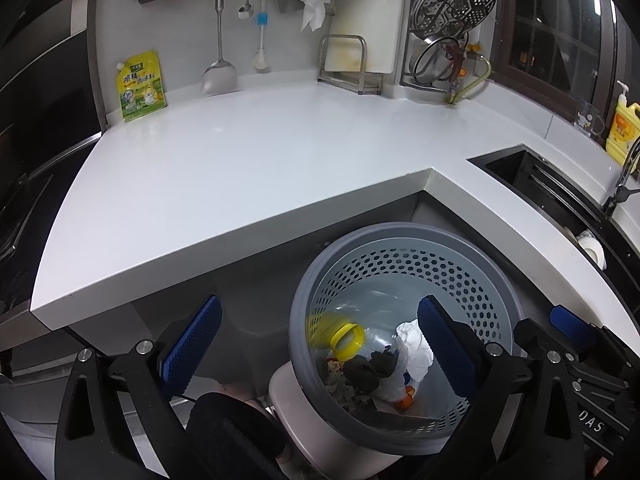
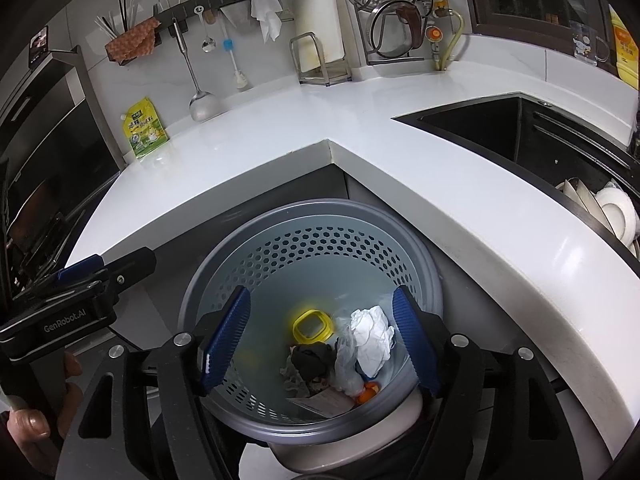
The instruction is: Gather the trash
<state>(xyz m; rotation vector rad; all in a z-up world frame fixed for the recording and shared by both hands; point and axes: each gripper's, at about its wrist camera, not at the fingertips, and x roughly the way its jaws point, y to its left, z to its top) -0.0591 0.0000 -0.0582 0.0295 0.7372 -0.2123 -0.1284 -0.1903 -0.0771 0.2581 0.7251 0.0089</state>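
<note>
Yellow-capped clear bottle motion-blurred inside the trash basket, body barely readable, basket's near rim hidden behind gripper frames, yellow detergent bottle cut by the edge

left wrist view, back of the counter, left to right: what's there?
Yellow pouch → spatula → blue brush → white cloth → metal rack → steamer tray → glass mug → yellow bottle.
</note>
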